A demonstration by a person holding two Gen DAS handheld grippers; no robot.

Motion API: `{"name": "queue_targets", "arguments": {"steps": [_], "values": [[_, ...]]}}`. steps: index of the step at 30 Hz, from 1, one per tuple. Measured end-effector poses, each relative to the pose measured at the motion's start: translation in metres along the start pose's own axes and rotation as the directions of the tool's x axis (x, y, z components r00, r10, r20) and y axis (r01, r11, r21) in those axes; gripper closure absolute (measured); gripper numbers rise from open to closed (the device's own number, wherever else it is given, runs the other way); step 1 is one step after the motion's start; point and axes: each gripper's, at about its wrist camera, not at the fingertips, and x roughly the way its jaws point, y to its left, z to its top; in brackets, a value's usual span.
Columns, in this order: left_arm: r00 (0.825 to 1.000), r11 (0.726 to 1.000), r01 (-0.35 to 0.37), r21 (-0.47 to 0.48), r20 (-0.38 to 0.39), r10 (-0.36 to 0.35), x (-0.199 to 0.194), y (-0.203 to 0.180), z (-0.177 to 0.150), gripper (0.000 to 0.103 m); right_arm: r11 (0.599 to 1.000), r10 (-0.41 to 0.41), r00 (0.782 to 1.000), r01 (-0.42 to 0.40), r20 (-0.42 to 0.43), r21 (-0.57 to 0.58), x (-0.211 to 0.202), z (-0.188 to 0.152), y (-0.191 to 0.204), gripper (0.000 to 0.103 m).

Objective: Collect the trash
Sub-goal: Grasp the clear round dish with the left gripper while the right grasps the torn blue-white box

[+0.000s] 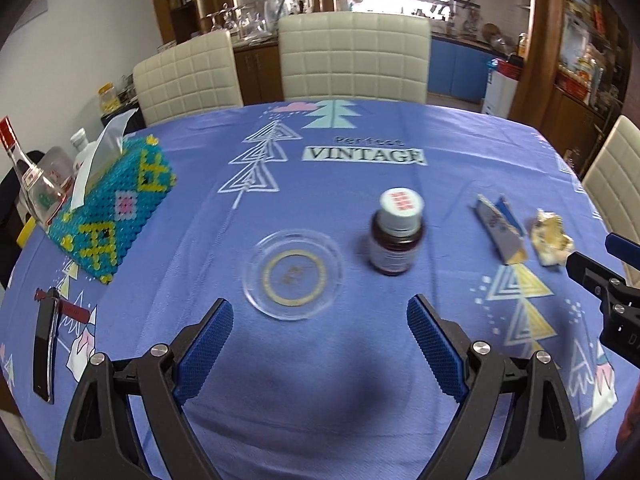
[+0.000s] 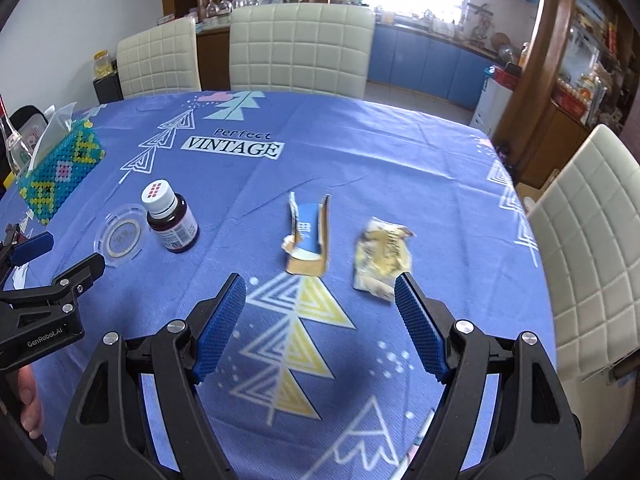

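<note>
Two grippers, jaws apart, empty | left gripper (image 1: pixel 320 344) near glass dish (image 1: pixel 293 274) | right gripper (image 2: pixel 320 324) near torn carton (image 2: pixel 310 236), yellow wrapper (image 2: pixel 382 258)

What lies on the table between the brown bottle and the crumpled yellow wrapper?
The torn blue carton lies between the bottle and the wrapper, seen in both views.

— What do we count on the surface (image 2: pixel 360 152)?
— We count two scraps: one torn blue packet (image 2: pixel 310 236), one crumpled yellow wrapper (image 2: pixel 382 258). Also one brown bottle (image 2: pixel 172 220), one glass dish (image 1: pixel 293 274), one beaded tissue box (image 1: pixel 116 204).
</note>
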Motion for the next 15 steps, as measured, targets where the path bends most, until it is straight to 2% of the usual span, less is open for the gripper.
{"name": "queue_targets", "arguments": {"steps": [6, 15], "values": [[0.999, 1.000, -0.006, -0.024, -0.043, 0.005, 0.035, 0.019, 0.003, 0.017, 1.000, 0.012, 0.999, -0.013, -0.036, -0.027, 0.036, 0.014, 0.021, 0.026], [0.995, 0.999, 0.030, -0.024, -0.094, -0.032, 0.081, 0.023, 0.013, 0.017, 0.999, -0.011, 0.998, 0.008, -0.067, -0.052, 0.082, 0.030, 0.034, 0.026]]}}
